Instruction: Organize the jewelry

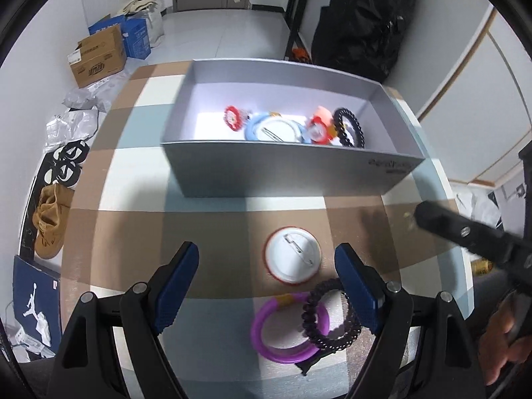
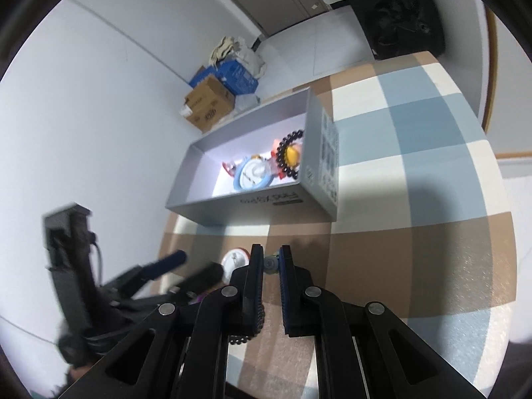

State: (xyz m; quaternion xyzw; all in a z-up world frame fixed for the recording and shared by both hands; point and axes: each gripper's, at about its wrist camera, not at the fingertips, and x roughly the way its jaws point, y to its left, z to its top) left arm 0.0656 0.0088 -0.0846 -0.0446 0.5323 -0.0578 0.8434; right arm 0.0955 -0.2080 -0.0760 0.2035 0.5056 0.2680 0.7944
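Right claw [image 2: 272, 259] grips a small trinket [image 2: 271, 263] near the box [image 2: 266, 204]

A box [image 1: 286, 169] sits on the worktop [image 1: 206, 232], toward its far side. In the box lie a bead bracelet [image 1: 349, 128] on the right, a ring [image 1: 276, 129] in the middle and a small flower piece [image 1: 232, 118] to the left. In front of the box, on the worktop, lies a round badge [image 1: 293, 258]. Nearer than the badge lie a bangle [image 1: 286, 329] and a bead loop [image 1: 327, 316], which overlaps the bangle's right side. Boxes [image 1: 99, 56] stand on the floor beyond the worktop, on the left.
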